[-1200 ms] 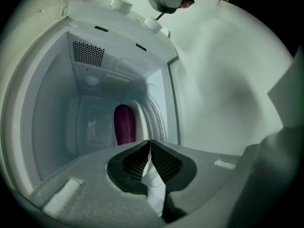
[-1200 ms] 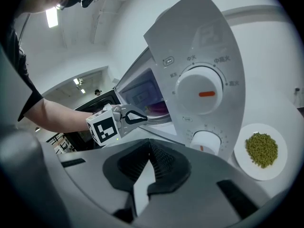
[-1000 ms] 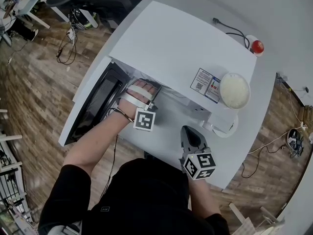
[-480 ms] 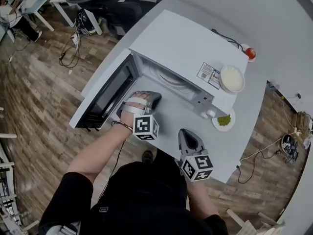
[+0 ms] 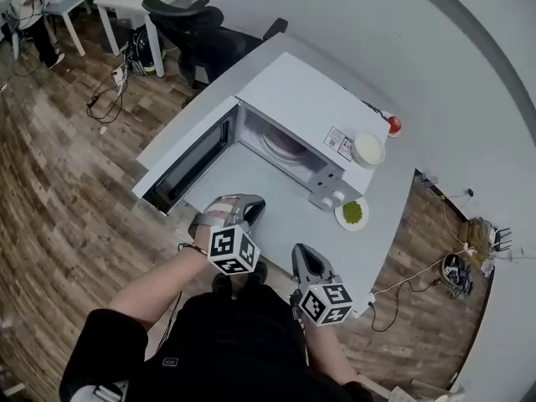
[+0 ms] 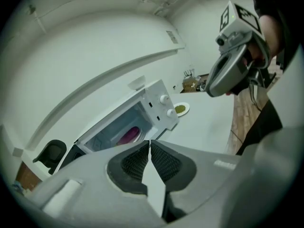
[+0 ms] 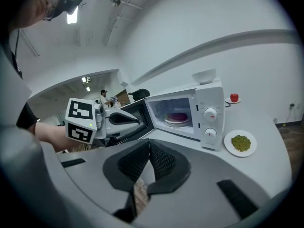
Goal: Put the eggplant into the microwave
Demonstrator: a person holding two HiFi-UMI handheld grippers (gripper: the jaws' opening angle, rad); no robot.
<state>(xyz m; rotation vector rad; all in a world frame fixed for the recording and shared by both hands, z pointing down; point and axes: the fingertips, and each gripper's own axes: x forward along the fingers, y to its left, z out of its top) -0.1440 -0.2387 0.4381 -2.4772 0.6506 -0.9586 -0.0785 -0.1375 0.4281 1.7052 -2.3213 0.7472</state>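
The white microwave (image 5: 297, 99) stands on the white table with its door (image 5: 188, 162) swung open to the left. A purple eggplant (image 7: 178, 116) lies on the plate inside it; the same eggplant (image 6: 129, 135) shows in the left gripper view. My left gripper (image 5: 254, 203) is shut and empty. It hangs in front of the open door, well short of the cavity. My right gripper (image 5: 300, 251) is also shut and empty, near the table's front edge to the right of the left one. Each gripper shows in the other's view: the left gripper (image 7: 135, 119), the right gripper (image 6: 227, 75).
A white bowl (image 5: 367, 149) sits on top of the microwave. A plate of green food (image 5: 353, 213) lies on the table right of it, and a red apple (image 5: 394, 125) farther back. A black office chair (image 5: 188, 23) stands behind the table's left end.
Both grippers have drawn back from the microwave toward me and risen, and the left one has rolled. The microwave now looks smaller and farther off, its door still open.
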